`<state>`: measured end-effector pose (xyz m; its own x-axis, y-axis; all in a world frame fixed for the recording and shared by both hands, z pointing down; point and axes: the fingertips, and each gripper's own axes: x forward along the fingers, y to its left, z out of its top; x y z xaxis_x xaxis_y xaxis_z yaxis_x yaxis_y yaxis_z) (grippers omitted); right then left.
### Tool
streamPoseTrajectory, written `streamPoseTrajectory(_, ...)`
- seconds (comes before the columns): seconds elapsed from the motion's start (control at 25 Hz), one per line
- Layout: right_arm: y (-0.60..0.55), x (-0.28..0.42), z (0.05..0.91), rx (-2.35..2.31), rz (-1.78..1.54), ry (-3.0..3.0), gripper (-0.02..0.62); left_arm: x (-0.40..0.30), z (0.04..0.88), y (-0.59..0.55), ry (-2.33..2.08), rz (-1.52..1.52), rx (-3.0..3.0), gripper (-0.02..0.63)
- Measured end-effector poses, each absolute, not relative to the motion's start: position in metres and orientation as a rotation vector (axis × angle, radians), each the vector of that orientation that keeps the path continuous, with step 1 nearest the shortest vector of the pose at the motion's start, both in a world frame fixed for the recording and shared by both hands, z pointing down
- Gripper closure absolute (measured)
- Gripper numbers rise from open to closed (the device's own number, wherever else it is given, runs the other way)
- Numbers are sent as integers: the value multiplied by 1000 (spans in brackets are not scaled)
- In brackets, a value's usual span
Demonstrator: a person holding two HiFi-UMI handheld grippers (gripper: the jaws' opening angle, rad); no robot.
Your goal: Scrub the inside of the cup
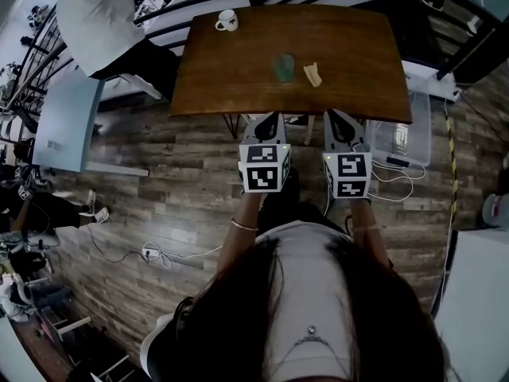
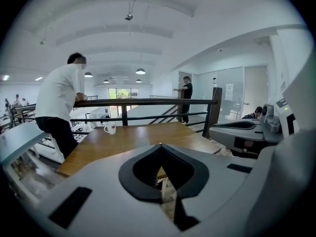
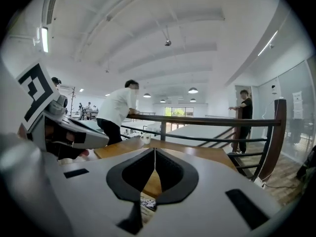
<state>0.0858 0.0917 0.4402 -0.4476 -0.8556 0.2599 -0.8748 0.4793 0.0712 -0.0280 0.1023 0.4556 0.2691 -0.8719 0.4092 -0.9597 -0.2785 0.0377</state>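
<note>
A white cup (image 1: 227,21) with a red mark stands at the far left corner of the wooden table (image 1: 238,78); it also shows in the left gripper view as the cup (image 2: 110,128) and small in the right gripper view as the cup (image 3: 145,138). A green scrubber (image 1: 283,67) and a tan sponge (image 1: 313,74) lie mid-table. My left gripper (image 1: 270,117) and right gripper (image 1: 336,115) hover side by side at the table's near edge, both shut with nothing held. The jaw tips meet in both gripper views.
A person in a white shirt (image 1: 99,14) leans on the black railing (image 2: 143,102) just left of the table. Another person (image 2: 185,98) stands farther off. A clear plastic bin (image 1: 400,138) and cables sit on the floor at the table's right.
</note>
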Motion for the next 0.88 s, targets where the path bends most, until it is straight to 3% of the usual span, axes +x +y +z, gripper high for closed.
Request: streamPoseTrajectory(0.88, -55, 58, 473, 1527, 211, -2365, 558, -53, 492, -49, -1499, 496, 2340, 597)
